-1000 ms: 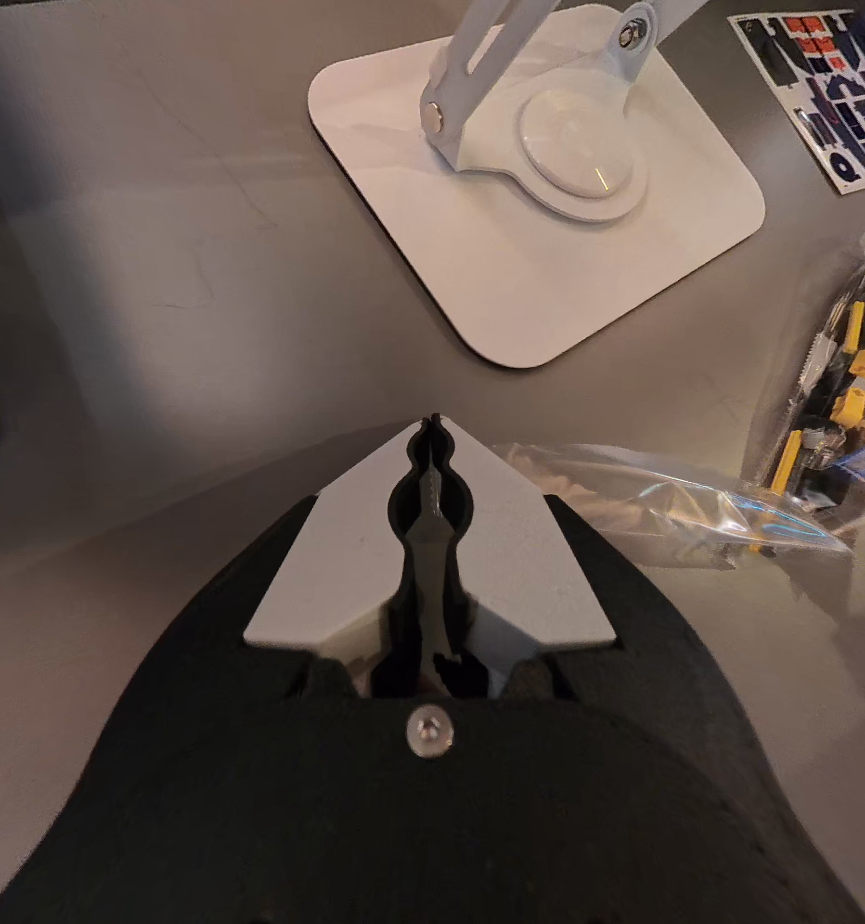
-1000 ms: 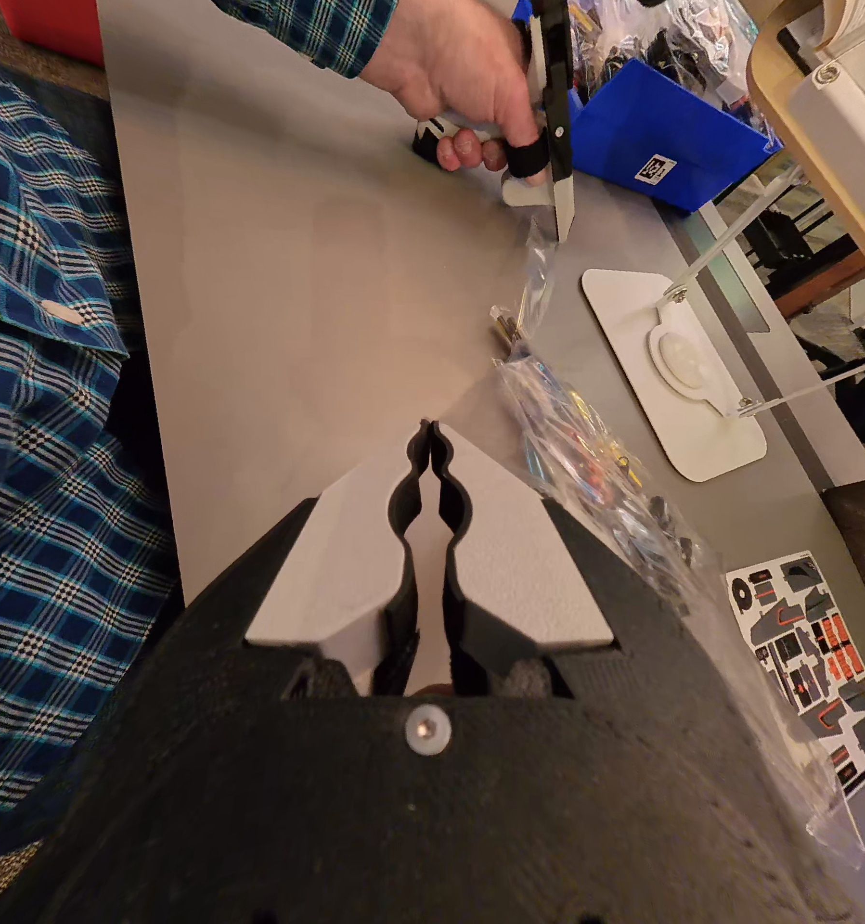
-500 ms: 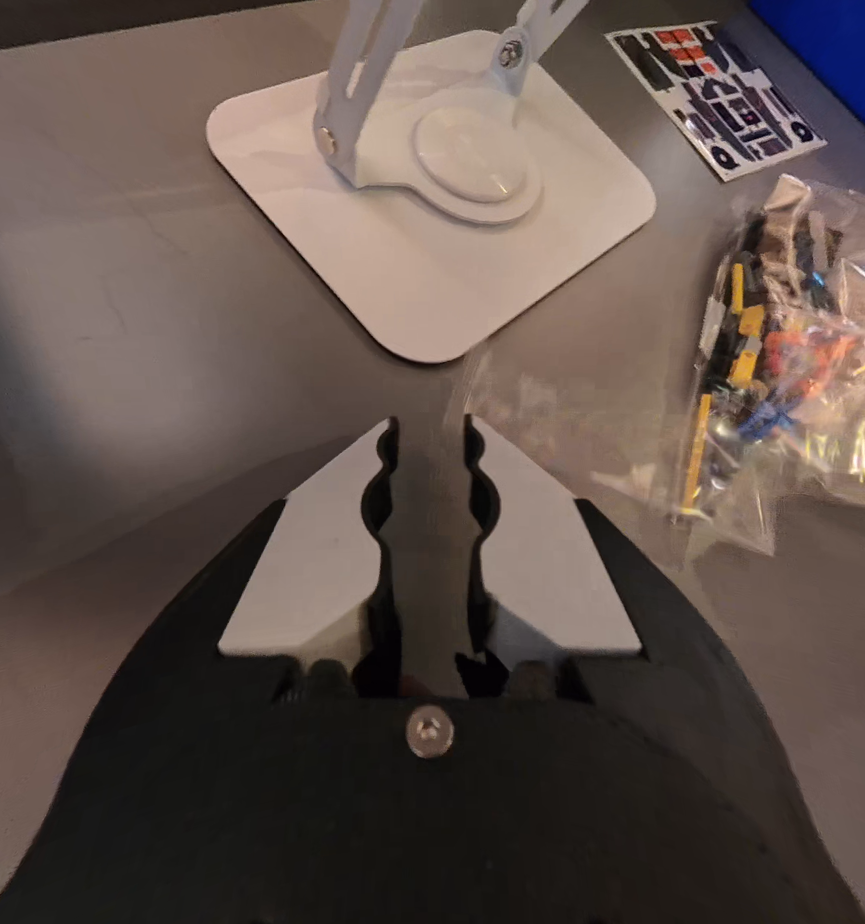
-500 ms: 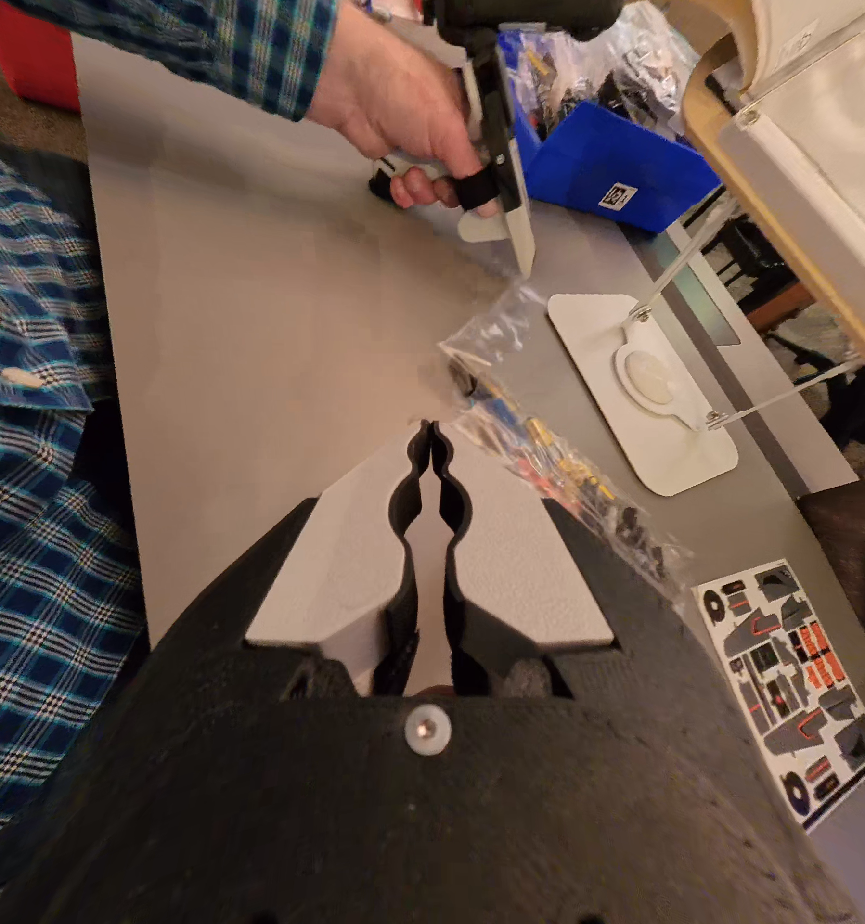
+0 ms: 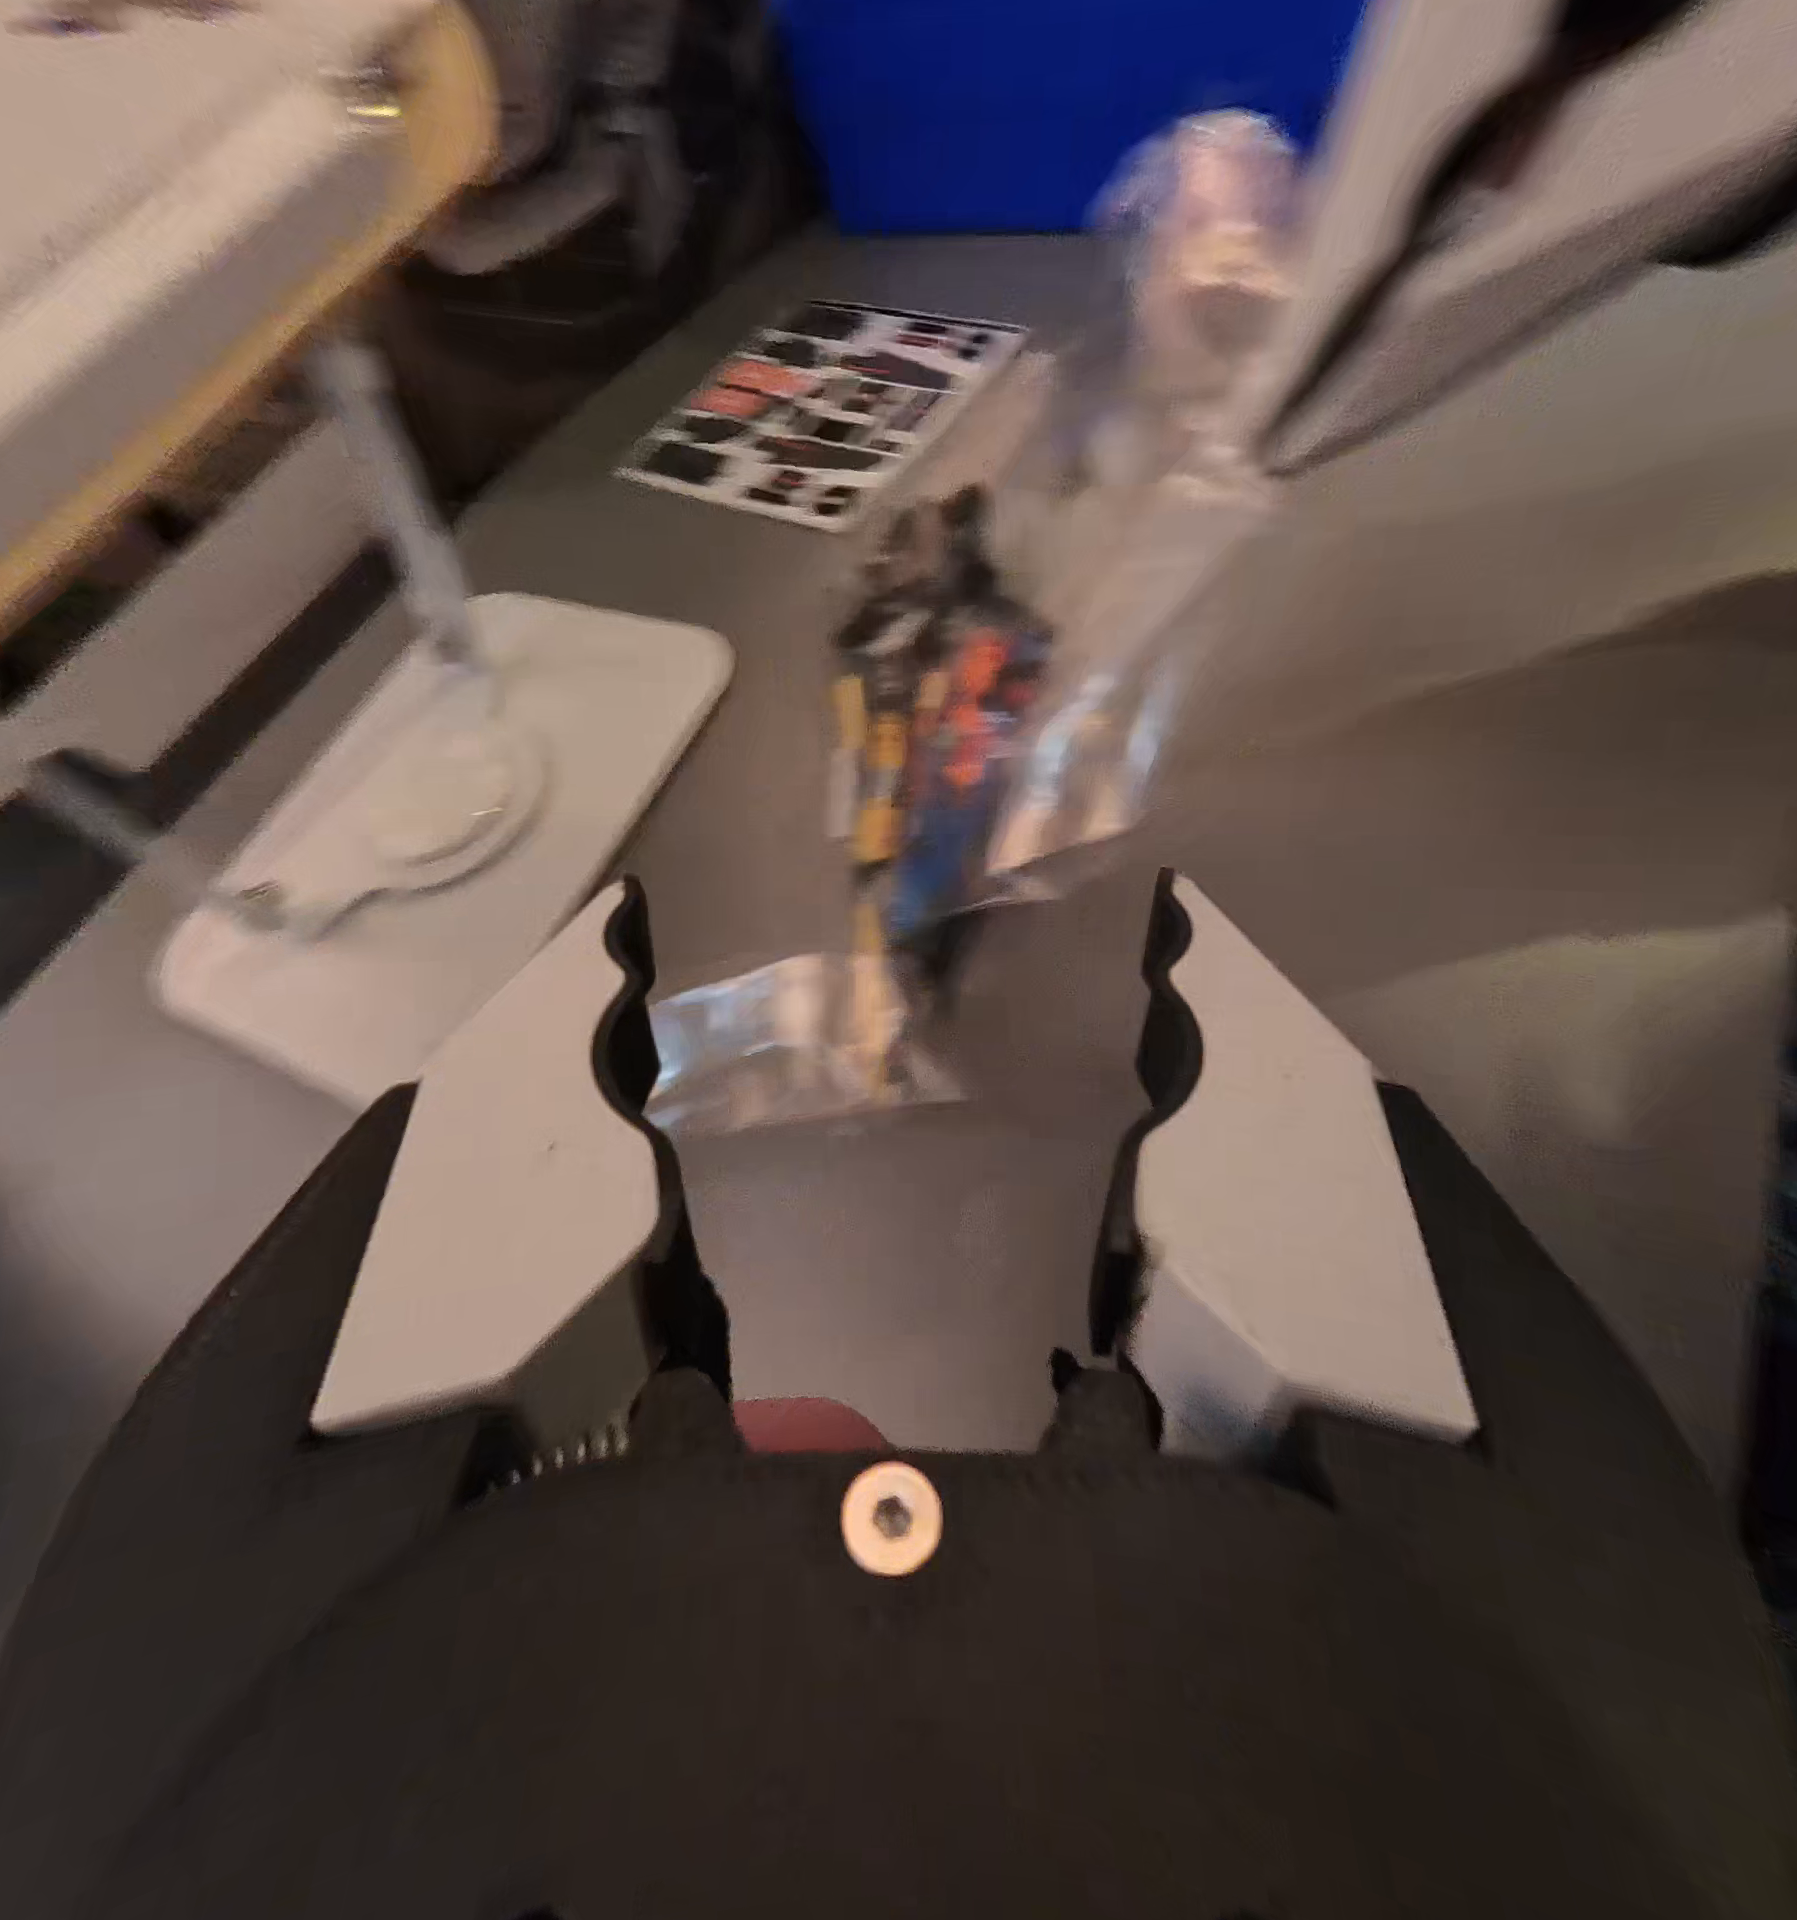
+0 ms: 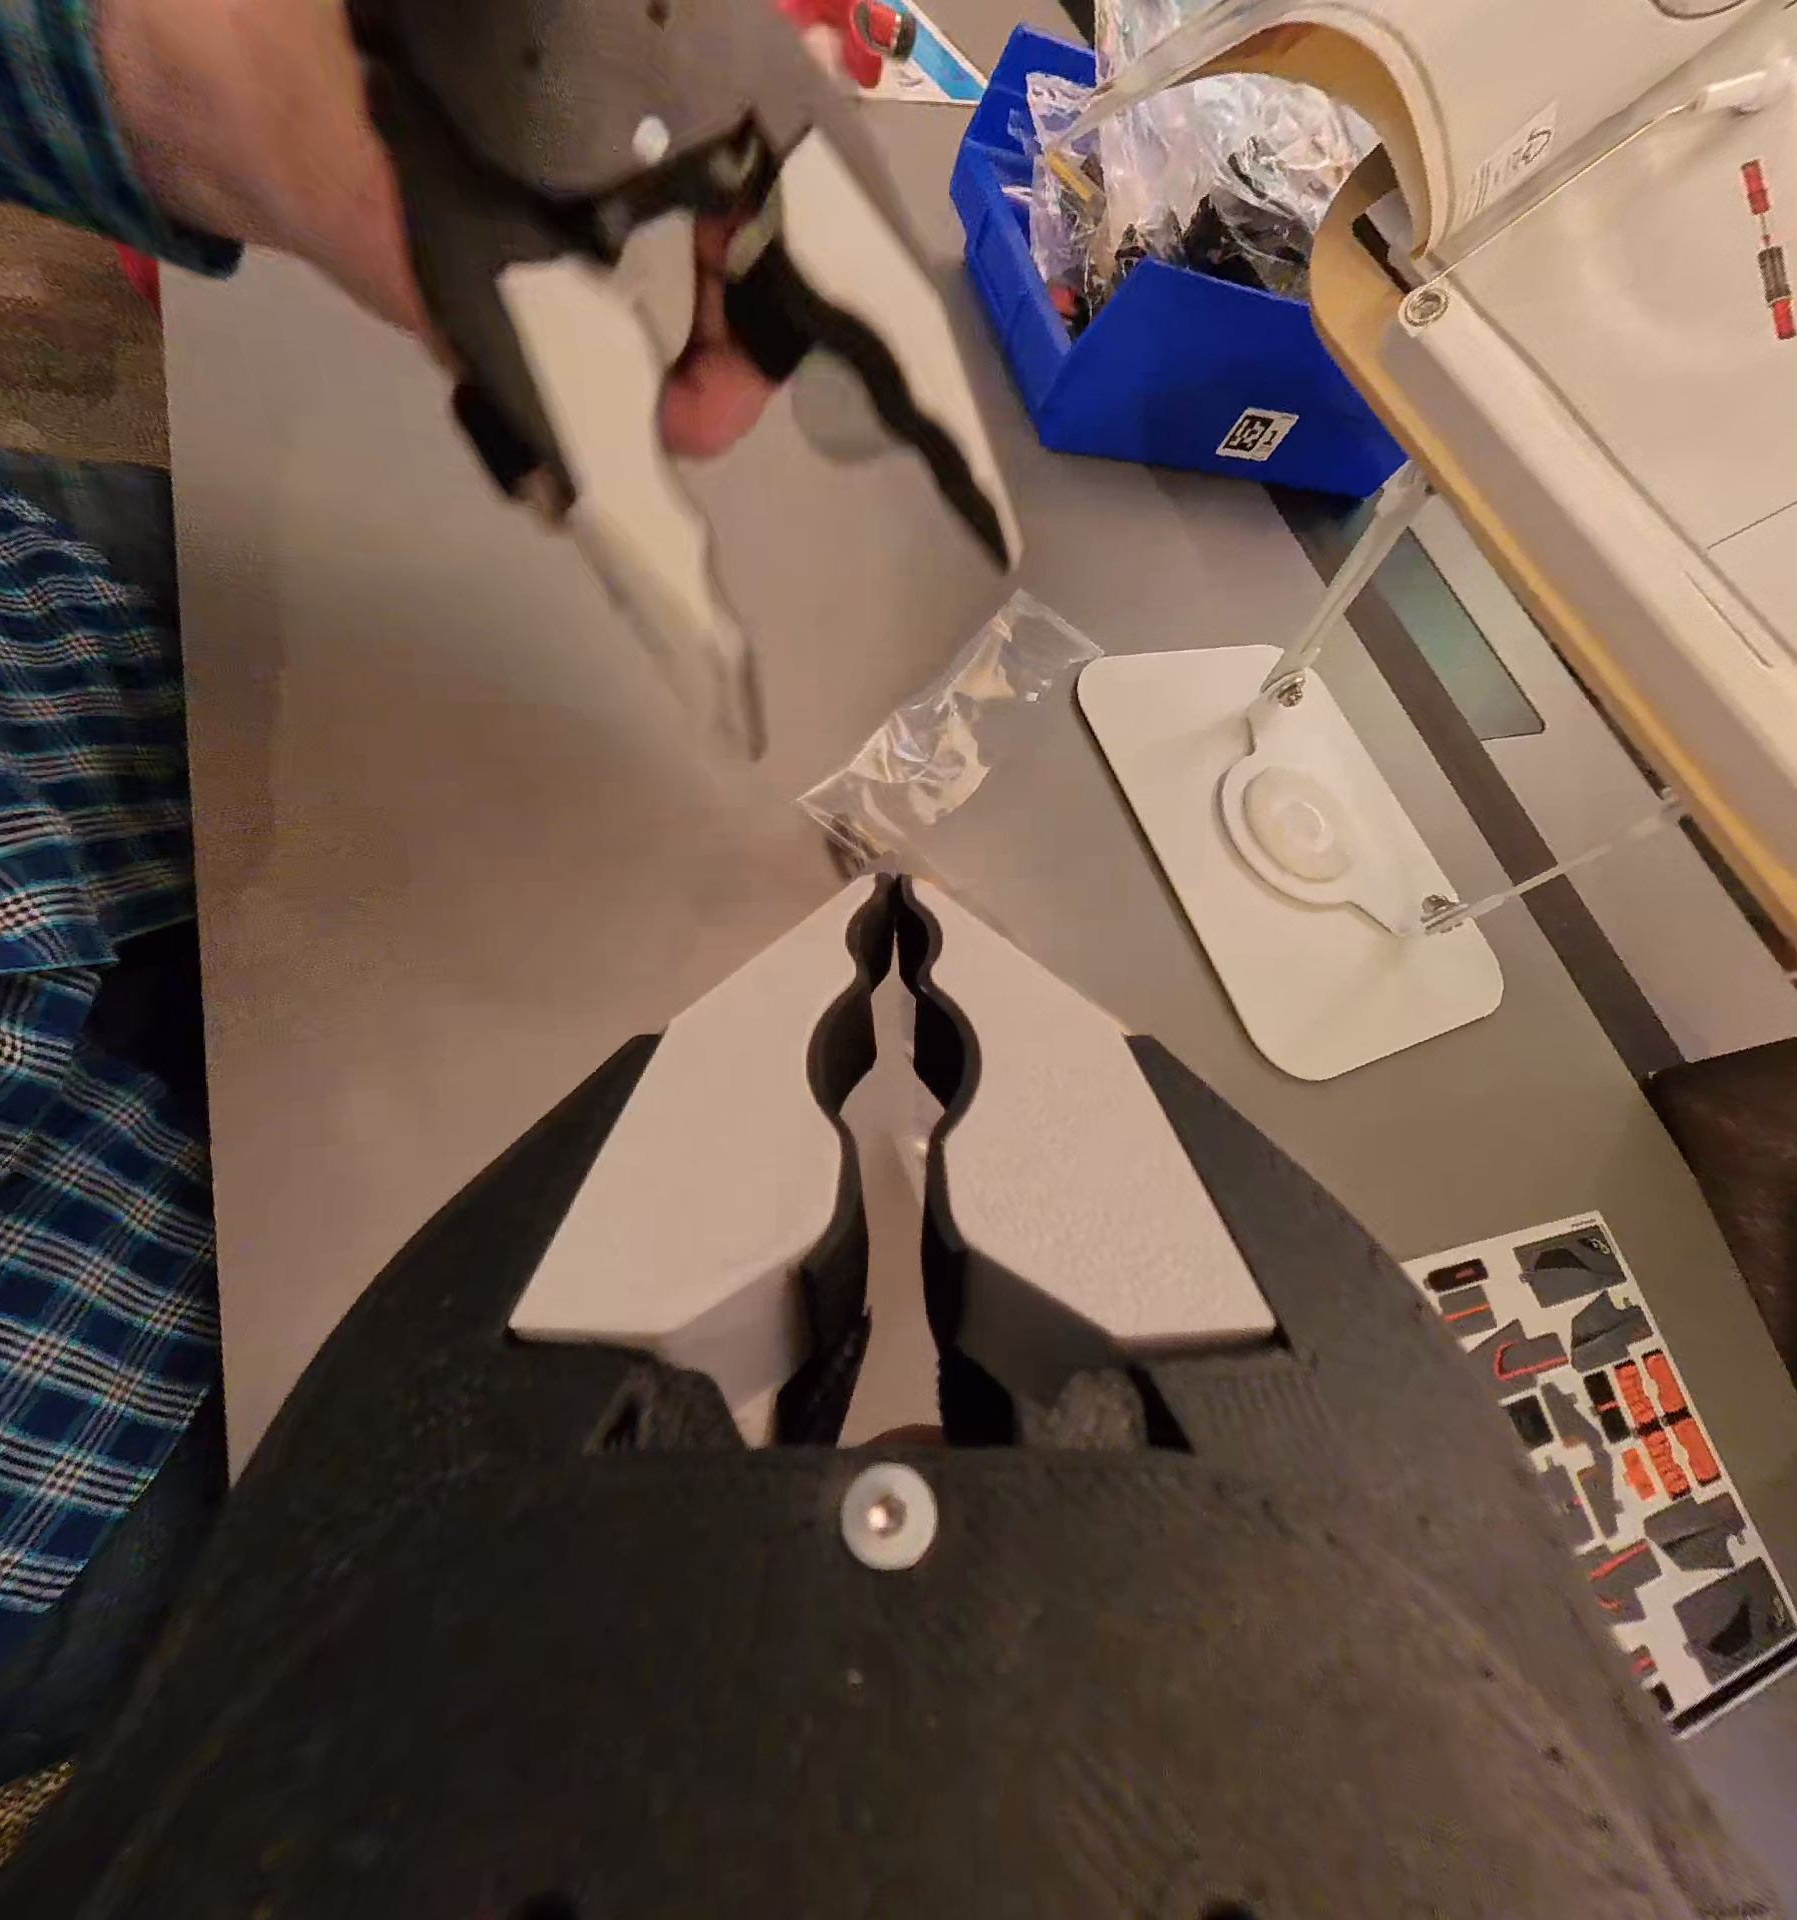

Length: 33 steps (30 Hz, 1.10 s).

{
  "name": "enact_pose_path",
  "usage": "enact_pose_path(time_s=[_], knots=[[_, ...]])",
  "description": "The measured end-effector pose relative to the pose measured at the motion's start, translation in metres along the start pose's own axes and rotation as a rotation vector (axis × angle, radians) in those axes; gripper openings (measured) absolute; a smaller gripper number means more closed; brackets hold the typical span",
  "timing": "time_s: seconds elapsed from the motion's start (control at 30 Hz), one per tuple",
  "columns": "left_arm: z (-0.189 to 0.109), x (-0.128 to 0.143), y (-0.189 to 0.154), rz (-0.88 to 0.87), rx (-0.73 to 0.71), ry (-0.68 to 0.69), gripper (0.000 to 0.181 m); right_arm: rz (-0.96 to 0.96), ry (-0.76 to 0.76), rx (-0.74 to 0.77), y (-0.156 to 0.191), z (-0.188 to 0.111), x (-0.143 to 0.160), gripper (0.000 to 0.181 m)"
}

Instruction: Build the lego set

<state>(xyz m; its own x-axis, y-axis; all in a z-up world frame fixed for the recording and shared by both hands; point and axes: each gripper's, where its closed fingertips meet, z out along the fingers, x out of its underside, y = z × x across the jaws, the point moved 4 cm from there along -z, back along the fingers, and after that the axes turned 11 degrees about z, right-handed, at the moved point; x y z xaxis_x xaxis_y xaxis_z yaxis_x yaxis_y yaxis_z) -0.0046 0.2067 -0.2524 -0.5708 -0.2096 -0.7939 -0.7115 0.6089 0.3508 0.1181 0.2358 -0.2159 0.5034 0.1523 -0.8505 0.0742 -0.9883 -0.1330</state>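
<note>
A clear bag of Lego pieces (image 5: 925,727) lies on the grey table (image 6: 406,831), straight ahead of my left gripper (image 5: 894,899). The left gripper is wide open and empty, a little above the bag's clear end. This view is blurred. In the right wrist view the left gripper (image 6: 873,644) hangs over the bag (image 6: 935,748). My right gripper (image 6: 891,883) is shut, with its tips at the bag's near edge; the rest of the bag is hidden under it. I cannot tell whether it pinches the plastic. The right gripper also shows in the left wrist view (image 5: 1289,447).
A sticker sheet (image 6: 1621,1475) lies at the right. A white stand base (image 6: 1289,852) holds an open instruction booklet (image 6: 1652,312) above the table. A blue bin (image 6: 1185,384) with more bags stands at the back. A person's plaid shirt (image 6: 52,1039) borders the left edge.
My left gripper let go of the bag's corner, opened wide and swung round to face along the bag. The bag dropped onto the table. My right gripper stayed shut and moved up to the bag.
</note>
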Motion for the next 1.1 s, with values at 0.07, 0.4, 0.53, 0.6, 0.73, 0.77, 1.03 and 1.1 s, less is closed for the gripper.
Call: enact_pose_path(time_s=[0.07,0.4,0.53,0.6,0.73,0.77,1.03,1.1], knots=[[0.019,-0.012,-0.031,0.047,0.112,0.02,0.084,0.009,0.004,-0.015,-0.002,0.003,-0.006,0.0],[0.068,-0.022,-0.021,0.128,0.027,0.03,0.0,0.019,-0.005,-0.017,-0.018,0.016,-0.034,0.01],[0.058,-0.021,-0.005,0.022,0.048,-0.011,0.0,0.066,-0.088,0.079,-0.039,-0.004,-0.042,0.066],[0.05,-0.02,0.005,-0.032,0.064,-0.035,0.0,0.118,-0.13,0.124,-0.053,-0.022,-0.038,0.082],[0.03,-0.02,0.016,-0.099,0.145,-0.084,0.0,0.262,-0.163,0.172,-0.096,-0.047,-0.003,0.09],[0.026,-0.019,0.019,-0.105,0.155,-0.094,0.0,0.303,-0.159,0.166,-0.108,-0.046,0.011,0.092],[0.011,-0.007,0.024,-0.083,0.201,-0.096,0.0,0.551,-0.071,-0.23,-0.131,0.037,0.067,0.094],[0.01,-0.005,0.026,-0.096,0.217,-0.105,0.0,0.56,-0.047,-0.319,-0.129,0.056,0.069,0.089]])
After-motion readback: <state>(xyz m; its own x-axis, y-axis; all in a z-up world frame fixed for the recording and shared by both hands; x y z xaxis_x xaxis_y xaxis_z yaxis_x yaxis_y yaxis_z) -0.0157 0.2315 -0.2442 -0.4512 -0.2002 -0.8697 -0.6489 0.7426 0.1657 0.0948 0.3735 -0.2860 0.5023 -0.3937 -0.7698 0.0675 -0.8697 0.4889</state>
